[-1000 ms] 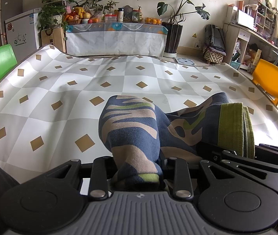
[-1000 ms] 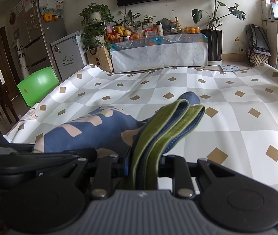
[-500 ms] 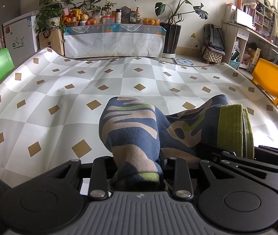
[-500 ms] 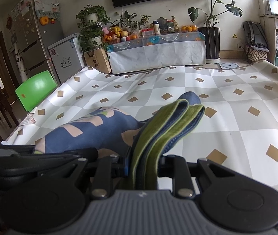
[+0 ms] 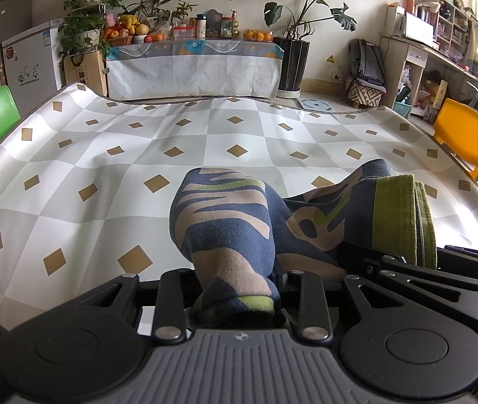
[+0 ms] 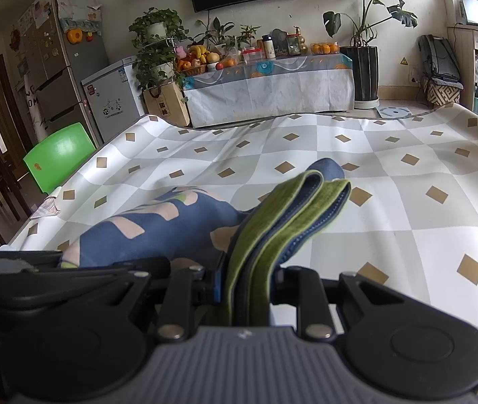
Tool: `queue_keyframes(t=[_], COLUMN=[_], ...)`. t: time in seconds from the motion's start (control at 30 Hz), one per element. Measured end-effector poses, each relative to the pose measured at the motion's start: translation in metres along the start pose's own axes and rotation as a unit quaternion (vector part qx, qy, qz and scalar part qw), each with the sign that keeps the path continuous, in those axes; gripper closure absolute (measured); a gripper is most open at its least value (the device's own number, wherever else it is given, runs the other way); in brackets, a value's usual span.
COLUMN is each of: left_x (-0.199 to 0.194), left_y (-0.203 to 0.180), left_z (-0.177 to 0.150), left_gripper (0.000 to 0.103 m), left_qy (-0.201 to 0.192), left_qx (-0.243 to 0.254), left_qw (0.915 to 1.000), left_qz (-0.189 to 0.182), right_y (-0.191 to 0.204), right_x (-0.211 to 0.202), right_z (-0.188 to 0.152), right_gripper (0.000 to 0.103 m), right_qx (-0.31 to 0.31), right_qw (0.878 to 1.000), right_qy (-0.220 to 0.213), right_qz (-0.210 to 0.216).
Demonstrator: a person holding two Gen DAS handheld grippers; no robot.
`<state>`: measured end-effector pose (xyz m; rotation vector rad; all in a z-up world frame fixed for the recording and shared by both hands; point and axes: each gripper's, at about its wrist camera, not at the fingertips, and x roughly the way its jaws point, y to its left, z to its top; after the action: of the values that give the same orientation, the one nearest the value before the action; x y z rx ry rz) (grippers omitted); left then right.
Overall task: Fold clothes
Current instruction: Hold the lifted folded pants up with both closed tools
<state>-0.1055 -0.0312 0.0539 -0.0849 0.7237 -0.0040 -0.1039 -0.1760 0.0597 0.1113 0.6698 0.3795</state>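
A navy garment (image 5: 229, 222) with beige and green stripes and a green band (image 5: 397, 215) hangs bunched over the checked mat (image 5: 104, 155). My left gripper (image 5: 239, 299) is shut on a bunched striped part of it. In the right wrist view, my right gripper (image 6: 249, 299) is shut on the folded green band (image 6: 282, 215), and the striped cloth (image 6: 144, 225) slumps to its left. The two grippers sit side by side, the right one's black linkage (image 5: 441, 279) showing at the left view's lower right. The fingertips are hidden by cloth.
A green chair (image 6: 59, 155) stands at the mat's left edge and an orange chair (image 5: 468, 141) at its right. A cloth-covered table (image 5: 192, 64) with fruit and jars, potted plants (image 5: 293, 47) and a fridge (image 6: 60, 74) line the far wall. A paper scrap (image 6: 47, 207) lies at the mat's left edge.
Both views have tilted slightly, so the room sits a little lower in frame. The grip on the garment is unchanged in both grippers.
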Motion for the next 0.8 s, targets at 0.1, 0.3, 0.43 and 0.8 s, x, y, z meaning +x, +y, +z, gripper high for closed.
queue_keyframes(t=[0.1, 0.3, 0.43, 0.8], left_x=[0.003, 0.008, 0.012, 0.028], left_y=[-0.003, -0.01, -0.015, -0.037], left_z=[0.004, 0.012, 0.018, 0.034], left_gripper=[0.075, 0.075, 0.075, 0.075], left_qy=[0.0, -0.001, -0.004, -0.002], left_qx=[0.001, 0.005, 0.008, 0.018], left_qw=[1.0, 1.0, 0.9999, 0.9997], left_qz=[-0.001, -0.004, -0.006, -0.015], right_y=[-0.004, -0.014, -0.019, -0.043], right_x=[0.001, 0.004, 0.004, 0.006], right_z=[0.003, 0.01, 0.016, 0.03], right_gripper=[0.082, 0.082, 0.082, 0.082], right_qx=[0.004, 0.012, 0.006, 0.022], right_qw=[1.0, 1.0, 1.0, 1.0], right_qy=[0.001, 0.002, 0.0, -0.002], right_qz=[0.0, -0.001, -0.004, -0.013])
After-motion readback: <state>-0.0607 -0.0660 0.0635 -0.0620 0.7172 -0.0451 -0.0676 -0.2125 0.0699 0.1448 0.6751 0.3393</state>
